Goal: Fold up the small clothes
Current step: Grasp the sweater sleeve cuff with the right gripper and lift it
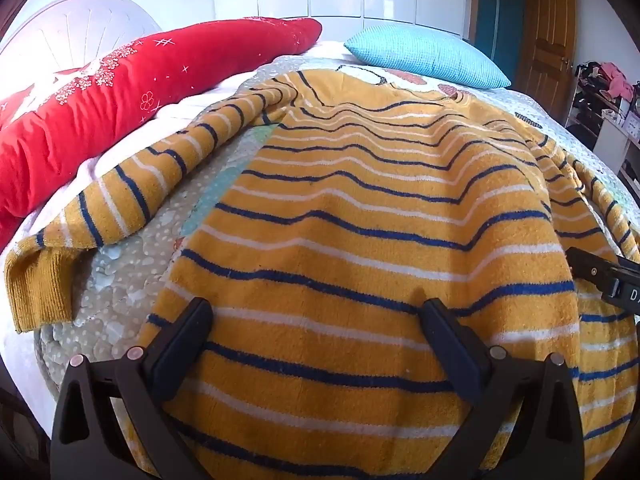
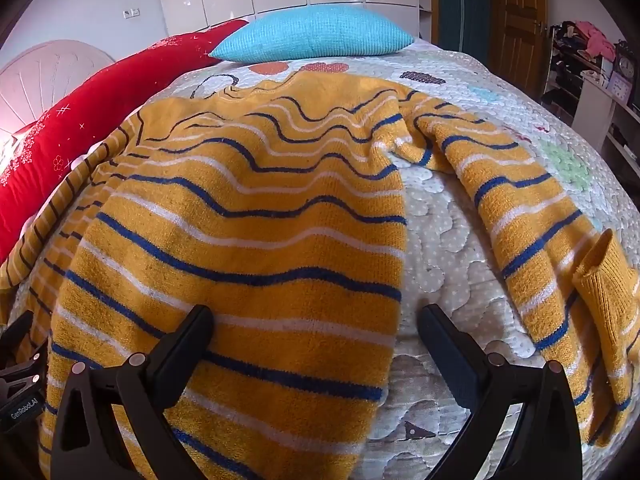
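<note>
One yellow striped sweater (image 1: 360, 216) lies spread flat on the quilted bedspread (image 2: 448, 248), its two sleeves splayed out toward 10 and 2 o'clock. Two grippers hover over its hem, both with jaws spread wide and holding nothing: the left gripper (image 1: 316, 316) above the body, the right gripper (image 2: 316, 320) straddling the sweater's right edge. Two pillows sit toward 12 o'clock, one red pillow (image 1: 120, 92) and one blue pillow (image 2: 316, 32).
</note>
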`<state>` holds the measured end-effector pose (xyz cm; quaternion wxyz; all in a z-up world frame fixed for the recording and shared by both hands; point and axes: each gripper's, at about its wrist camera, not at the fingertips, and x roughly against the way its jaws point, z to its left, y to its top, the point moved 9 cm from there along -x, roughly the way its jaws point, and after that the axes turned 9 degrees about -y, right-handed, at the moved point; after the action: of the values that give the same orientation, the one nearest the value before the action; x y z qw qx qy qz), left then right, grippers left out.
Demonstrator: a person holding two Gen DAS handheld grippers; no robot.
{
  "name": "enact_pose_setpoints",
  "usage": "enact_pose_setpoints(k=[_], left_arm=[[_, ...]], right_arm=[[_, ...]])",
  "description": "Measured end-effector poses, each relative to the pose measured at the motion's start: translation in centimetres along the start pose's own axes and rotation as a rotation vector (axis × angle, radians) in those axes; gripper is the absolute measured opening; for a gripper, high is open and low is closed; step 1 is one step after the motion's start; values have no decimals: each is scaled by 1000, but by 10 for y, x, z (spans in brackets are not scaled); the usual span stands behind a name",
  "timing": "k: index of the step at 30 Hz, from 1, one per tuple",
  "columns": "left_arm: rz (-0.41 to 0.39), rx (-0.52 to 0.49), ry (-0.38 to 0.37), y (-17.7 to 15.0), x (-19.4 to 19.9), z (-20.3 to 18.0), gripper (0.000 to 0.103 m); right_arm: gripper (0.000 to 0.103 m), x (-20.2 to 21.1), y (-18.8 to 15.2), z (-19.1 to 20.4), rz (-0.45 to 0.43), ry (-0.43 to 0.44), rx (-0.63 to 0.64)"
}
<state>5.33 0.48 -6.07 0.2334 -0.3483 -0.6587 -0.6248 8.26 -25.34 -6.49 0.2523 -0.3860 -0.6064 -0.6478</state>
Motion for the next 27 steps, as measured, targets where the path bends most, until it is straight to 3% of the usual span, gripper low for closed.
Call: enact_pose_setpoints(k=[6, 7, 8, 12, 15, 17, 20, 27], left_arm=[[6, 4, 7, 2, -10, -1, 103], [1, -1, 8, 2, -11, -1, 103], [3, -2, 7, 2, -12, -1, 103], [5, 3, -6, 1, -12, -1, 103], [19, 0, -2, 1, -12, 0, 103], [8, 4, -5, 1, -11, 0, 103], [-13, 12, -11, 0, -11, -2, 103], [-27, 12, -10, 1, -11, -4, 103]], right_arm=[[102, 5, 1, 2, 11, -21, 35], [97, 14, 1, 0, -6, -20, 30], [91, 26, 2, -6, -39, -24, 16], [91, 86, -2, -42, -190, -37, -17], [91, 114, -12, -84, -277, -160, -10], [89, 113, -22, -114, -255, -238, -4], [76, 102, -36, -142, -163, -250, -9], [75, 79, -24, -153, -116, -267, -52]])
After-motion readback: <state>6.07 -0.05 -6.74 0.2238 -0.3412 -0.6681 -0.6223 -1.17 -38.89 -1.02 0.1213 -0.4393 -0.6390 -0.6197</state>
